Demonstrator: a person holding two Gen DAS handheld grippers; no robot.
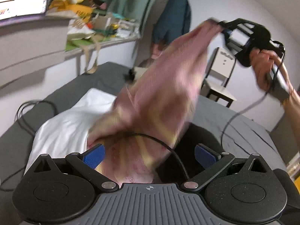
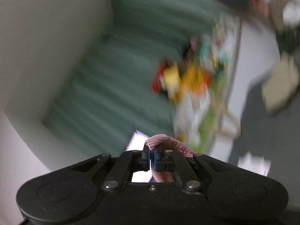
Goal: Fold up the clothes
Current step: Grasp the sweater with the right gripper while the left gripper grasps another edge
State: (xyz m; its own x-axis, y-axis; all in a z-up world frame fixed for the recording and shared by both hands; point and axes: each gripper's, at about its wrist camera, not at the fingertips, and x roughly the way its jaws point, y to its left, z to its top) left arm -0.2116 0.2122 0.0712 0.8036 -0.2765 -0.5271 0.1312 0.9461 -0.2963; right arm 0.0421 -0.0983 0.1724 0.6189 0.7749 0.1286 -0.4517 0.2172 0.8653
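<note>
With the right gripper [image 1: 222,25] clamped on the pink garment's [image 1: 161,93] edge at upper right, the left gripper [image 1: 149,154], jaws apart, should pinch the hanging hem low.

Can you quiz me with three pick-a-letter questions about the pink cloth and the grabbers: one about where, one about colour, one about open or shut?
1. Where does the pink cloth hang?
A. over the bed
B. on the chair
C. on the shelf

2. What colour are the left gripper pads?
A. red
B. blue
C. green

3. How is the right gripper?
A. open
B. shut on nothing
C. shut on the cloth

Answers:
1 A, it hangs above the grey bed from the raised gripper.
2 B, both pads look blue.
3 C, its jaws pinch a cloth fold.
</note>
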